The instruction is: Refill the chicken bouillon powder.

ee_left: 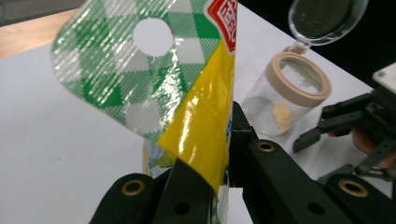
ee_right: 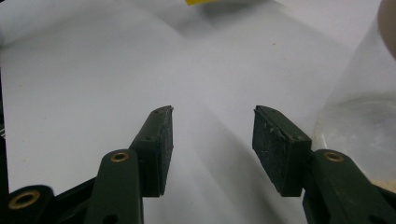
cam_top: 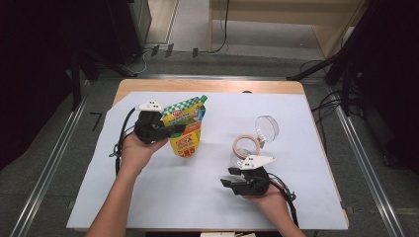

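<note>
I count one glossy yellow and green-checked plastic refill pouch [cam_top: 185, 129], one clear round plastic jar with a beige rim [cam_top: 243, 149], and two hand-held grippers on one white paper sheet [cam_top: 163, 197] over one wooden table [cam_top: 207, 86].

My left gripper [cam_top: 174, 130] has its jaws closed on the pouch, pinching it near the middle. The pouch hangs lifted at the left of the sheet; in the left gripper view its checked top edge with one round punched hole curls over above the jaws.

The jar stands upright on the right half of the sheet, well apart from the pouch. Its one clear hinged lid [cam_top: 267, 127] is flipped open and back. Inside, the left gripper view shows a small pale yellow crumbly heap [ee_left: 281, 115] on the bottom, the rest of the jar unfilled.

My right gripper [cam_top: 226, 177] sits just in front of the jar, jaws spread apart with nothing between them. In the right gripper view the jar's clear wall [ee_right: 359, 107] lies just beside the right-hand pad [ee_right: 275, 149].
</note>
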`<state>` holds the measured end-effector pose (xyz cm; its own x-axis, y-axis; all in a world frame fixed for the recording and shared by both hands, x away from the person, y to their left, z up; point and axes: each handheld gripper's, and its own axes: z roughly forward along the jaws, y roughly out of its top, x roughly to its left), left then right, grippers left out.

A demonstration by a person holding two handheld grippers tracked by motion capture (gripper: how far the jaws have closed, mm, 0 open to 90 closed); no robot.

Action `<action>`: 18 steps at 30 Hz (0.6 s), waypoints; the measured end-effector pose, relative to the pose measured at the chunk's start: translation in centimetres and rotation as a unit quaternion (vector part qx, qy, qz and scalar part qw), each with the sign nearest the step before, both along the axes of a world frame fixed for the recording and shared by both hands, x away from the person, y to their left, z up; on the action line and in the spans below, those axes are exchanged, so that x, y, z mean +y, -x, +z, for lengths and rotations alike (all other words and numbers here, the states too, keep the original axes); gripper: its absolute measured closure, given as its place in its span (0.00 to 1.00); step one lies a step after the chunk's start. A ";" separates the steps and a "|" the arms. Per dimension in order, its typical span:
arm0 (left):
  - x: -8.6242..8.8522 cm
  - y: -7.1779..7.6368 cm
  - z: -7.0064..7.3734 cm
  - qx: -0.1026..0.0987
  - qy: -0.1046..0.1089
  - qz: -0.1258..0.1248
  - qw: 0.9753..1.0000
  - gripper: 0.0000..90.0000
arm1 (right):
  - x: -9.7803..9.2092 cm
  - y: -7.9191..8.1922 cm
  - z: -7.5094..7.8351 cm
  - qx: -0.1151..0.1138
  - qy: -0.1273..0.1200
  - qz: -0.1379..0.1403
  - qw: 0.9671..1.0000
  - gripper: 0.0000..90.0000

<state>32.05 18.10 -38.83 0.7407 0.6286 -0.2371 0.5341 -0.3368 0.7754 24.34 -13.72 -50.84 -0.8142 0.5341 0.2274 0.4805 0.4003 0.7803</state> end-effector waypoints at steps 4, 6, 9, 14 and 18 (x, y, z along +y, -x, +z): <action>-0.9 0.9 1.0 0.002 0.006 -0.024 1.000 1.00 | 0.0 -0.1 0.1 -0.004 -0.006 -0.001 1.000 0.55; -1.1 1.1 1.3 0.000 0.005 -0.033 0.999 1.00 | 0.1 -0.1 0.1 -0.005 -0.007 -0.001 1.000 0.55; -1.7 1.7 1.9 0.000 0.008 -0.045 0.999 1.00 | 0.2 -0.2 0.1 -0.005 -0.011 -0.001 1.000 0.55; -2.2 2.7 2.7 0.007 0.012 -0.065 0.998 1.00 | 0.5 -0.3 0.1 -0.008 -0.014 -0.005 1.000 0.55; -2.6 3.4 3.2 0.006 0.017 -0.075 0.997 1.00 | 0.8 -0.4 -0.1 -0.006 -0.019 -0.004 1.000 0.59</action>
